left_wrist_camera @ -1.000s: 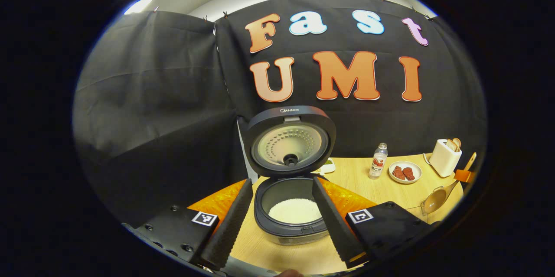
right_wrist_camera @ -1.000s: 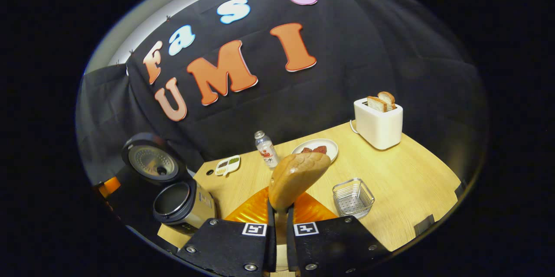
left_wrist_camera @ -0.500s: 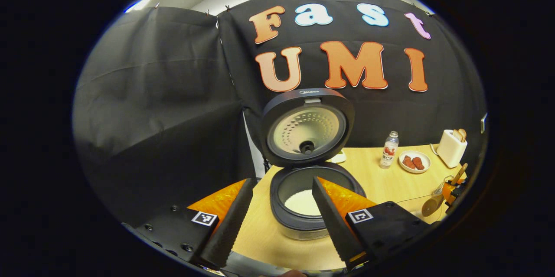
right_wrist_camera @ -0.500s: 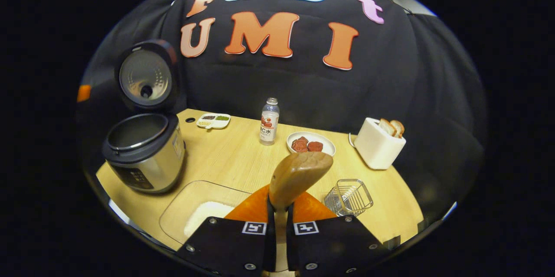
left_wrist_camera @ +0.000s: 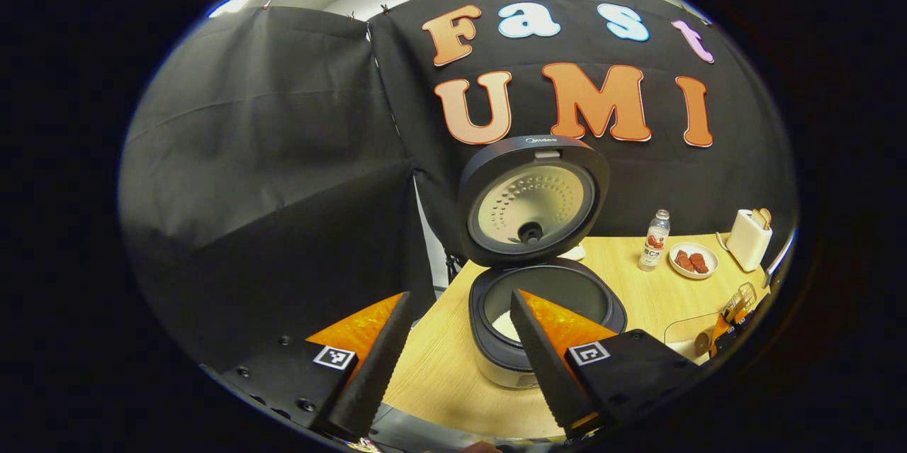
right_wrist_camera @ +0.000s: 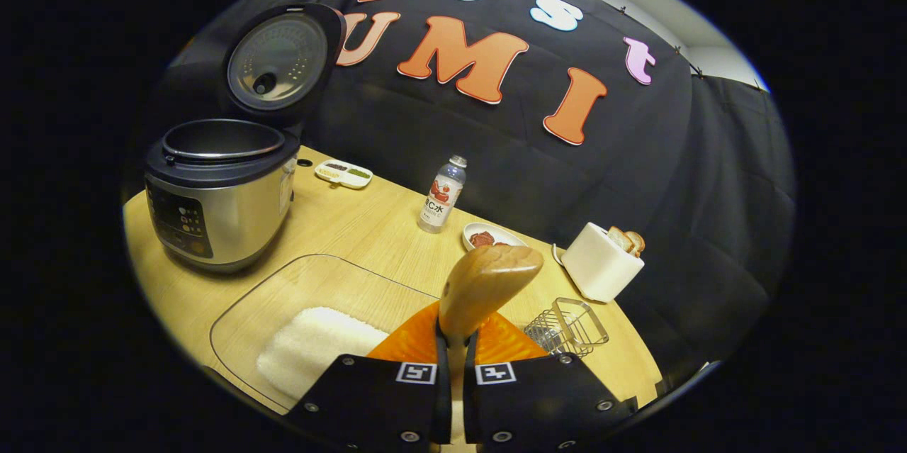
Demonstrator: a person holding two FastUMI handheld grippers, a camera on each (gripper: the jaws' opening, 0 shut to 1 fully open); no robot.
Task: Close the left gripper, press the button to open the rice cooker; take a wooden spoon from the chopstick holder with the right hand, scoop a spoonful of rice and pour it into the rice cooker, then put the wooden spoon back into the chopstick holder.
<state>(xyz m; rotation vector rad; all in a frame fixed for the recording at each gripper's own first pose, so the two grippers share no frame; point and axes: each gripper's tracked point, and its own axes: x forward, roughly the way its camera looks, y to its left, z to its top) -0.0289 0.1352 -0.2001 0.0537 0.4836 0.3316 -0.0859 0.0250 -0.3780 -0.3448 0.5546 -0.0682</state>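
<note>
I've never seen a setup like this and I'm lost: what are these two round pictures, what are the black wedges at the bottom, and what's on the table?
A person holds a two-finger gripper in each hand, and each gripper carries a wide-angle camera looking along its own fingers.

In the left gripper view, the left gripper is open and holds nothing. Past it stands the rice cooker, lid up, with some rice inside.

In the right gripper view, the right gripper is shut on the wooden spoon, whose bowl rises above the fingers.

On the table lie a clear tray of rice, a wire chopstick holder, a bottle, a plate of food, a toaster with bread and a small sauce dish.
</note>
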